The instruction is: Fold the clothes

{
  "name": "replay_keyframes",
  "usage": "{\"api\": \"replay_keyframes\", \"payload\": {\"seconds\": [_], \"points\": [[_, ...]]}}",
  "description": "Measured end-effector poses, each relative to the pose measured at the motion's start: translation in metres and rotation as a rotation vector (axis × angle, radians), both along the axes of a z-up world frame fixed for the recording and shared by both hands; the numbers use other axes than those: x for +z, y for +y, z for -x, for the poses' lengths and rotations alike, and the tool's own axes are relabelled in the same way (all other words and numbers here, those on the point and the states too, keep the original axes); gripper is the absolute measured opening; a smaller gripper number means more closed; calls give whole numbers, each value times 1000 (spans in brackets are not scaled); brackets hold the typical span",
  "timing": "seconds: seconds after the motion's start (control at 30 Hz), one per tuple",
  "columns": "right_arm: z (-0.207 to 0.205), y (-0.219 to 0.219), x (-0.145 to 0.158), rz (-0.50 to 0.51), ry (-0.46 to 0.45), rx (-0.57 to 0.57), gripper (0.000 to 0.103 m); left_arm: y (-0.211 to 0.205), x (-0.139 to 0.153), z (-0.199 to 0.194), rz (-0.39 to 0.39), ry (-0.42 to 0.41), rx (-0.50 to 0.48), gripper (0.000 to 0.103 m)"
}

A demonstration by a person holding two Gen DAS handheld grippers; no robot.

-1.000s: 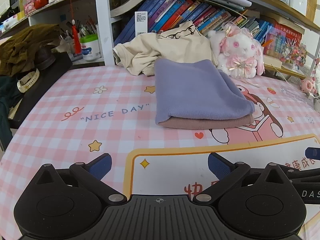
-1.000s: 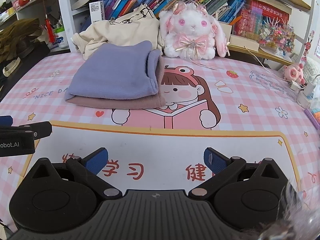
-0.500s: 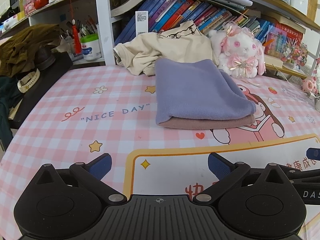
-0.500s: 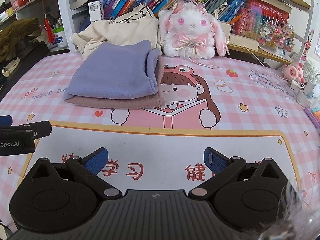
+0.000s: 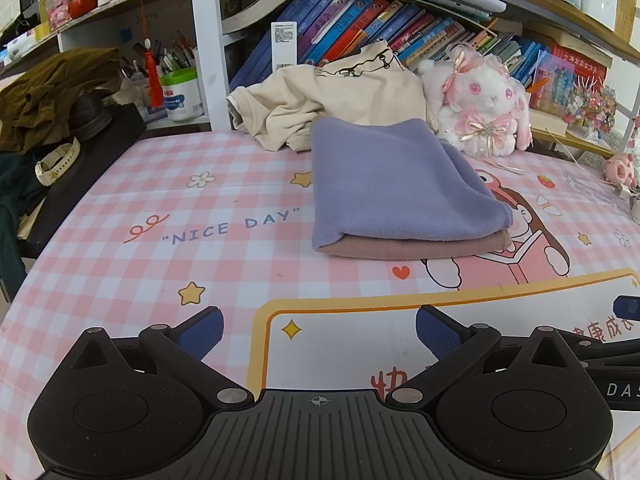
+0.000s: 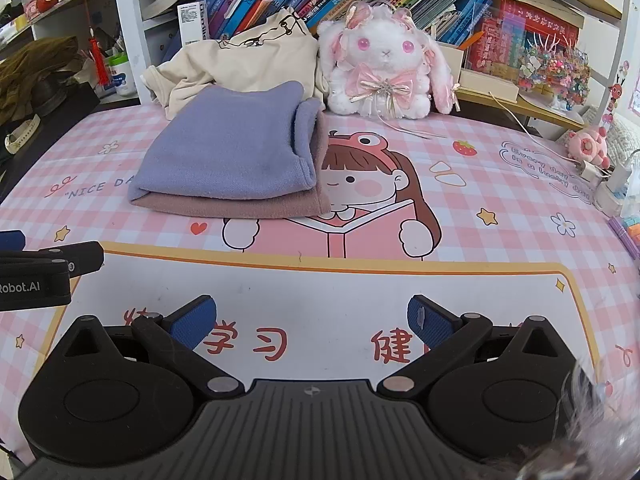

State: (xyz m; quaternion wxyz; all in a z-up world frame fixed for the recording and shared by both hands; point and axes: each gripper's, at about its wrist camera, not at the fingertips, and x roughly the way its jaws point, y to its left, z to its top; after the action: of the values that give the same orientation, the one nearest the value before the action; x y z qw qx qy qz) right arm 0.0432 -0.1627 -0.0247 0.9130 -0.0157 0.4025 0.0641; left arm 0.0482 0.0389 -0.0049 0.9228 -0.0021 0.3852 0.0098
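A folded lavender garment [image 5: 396, 184] lies on top of a folded dusty-pink one [image 5: 416, 247] on the pink checked tablecloth [image 5: 168, 208]. The stack also shows in the right wrist view, lavender [image 6: 232, 152] over pink [image 6: 240, 208]. Behind it an unfolded cream shirt [image 5: 332, 100] is crumpled against the bookshelf; it also shows in the right wrist view [image 6: 240, 60]. My left gripper [image 5: 320, 330] is open and empty, low over the near part of the table. My right gripper [image 6: 312, 318] is open and empty, to its right.
A white and pink plush rabbit [image 6: 384, 64] sits right of the cream shirt. A bookshelf [image 5: 360, 28] runs along the back. Dark clothes [image 5: 52, 92] and a watch [image 5: 56, 162] lie at the left. A small pink toy [image 6: 588, 146] and cables sit at the right edge.
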Motion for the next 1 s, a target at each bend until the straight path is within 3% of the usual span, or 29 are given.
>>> {"api": "replay_keyframes", "payload": {"seconds": [1.0], "points": [[-1, 2, 0, -2, 5, 5, 103, 1, -1, -2, -5, 6, 7, 103]]}}
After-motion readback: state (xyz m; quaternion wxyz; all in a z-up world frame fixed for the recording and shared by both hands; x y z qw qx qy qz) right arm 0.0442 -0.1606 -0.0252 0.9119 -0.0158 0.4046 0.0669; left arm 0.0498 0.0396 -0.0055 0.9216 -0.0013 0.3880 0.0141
